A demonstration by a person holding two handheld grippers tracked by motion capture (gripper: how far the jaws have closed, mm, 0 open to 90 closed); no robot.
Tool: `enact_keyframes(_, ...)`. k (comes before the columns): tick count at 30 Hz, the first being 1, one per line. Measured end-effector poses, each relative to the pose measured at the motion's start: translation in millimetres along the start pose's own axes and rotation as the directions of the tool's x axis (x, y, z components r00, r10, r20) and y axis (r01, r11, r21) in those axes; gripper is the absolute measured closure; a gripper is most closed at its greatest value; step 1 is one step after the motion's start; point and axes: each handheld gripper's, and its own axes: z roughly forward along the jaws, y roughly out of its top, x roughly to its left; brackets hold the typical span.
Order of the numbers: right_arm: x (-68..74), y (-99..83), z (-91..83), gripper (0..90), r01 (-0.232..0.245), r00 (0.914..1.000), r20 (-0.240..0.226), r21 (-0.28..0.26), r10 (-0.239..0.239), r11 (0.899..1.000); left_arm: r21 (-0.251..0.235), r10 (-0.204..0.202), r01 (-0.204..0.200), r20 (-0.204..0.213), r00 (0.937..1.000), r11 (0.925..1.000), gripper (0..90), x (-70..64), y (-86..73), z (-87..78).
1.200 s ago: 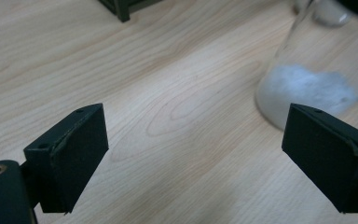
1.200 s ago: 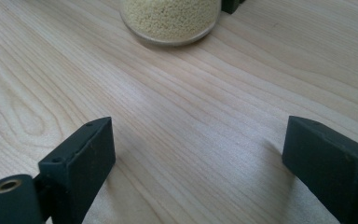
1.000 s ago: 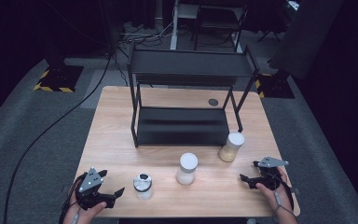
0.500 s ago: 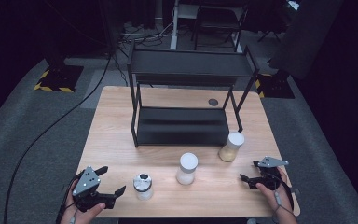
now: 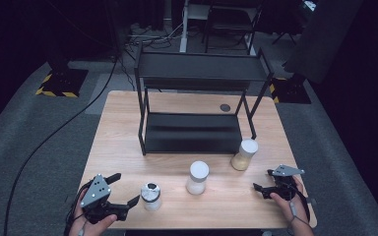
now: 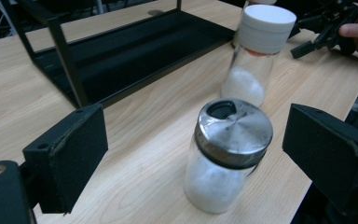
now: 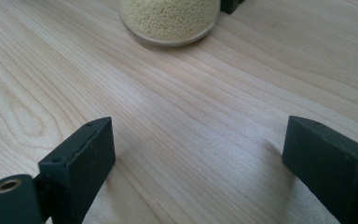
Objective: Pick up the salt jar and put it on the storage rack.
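Our left gripper [image 6: 196,154] is spread wide around the metal-lidded jar [image 6: 227,154] near the table's front edge, not yet pinching it. Our right gripper [image 7: 196,154] waits spread near the grain jar [image 7: 170,18]. The rack [image 5: 192,132] stands empty, so all three jars are left.

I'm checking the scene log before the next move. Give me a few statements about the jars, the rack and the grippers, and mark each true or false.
1. The left gripper is open, with the metal-lidded jar between its jaws but not clamped. True.
2. The white-lidded jar stands on the rack's lower shelf. False: it stands on the table, in front of the rack.
3. The jar of yellow grains stands near the rack's front right leg. True.
4. The right gripper is shut on the jar of yellow grains. False: it is open and holds nothing.
5. The metal-lidded jar lies on its side. False: it stands upright.
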Motion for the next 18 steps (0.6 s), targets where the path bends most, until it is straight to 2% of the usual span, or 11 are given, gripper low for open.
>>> enact_keyframes(18, 0.1, 0.0, 0.0, 9.4, 0.000, 1.0000, 0.000, 0.000, 0.000, 1.000, -0.001, 0.057, -0.057, 0.090, 0.9943, 0.9984, 5.9, -8.2, 16.2, 31.8)
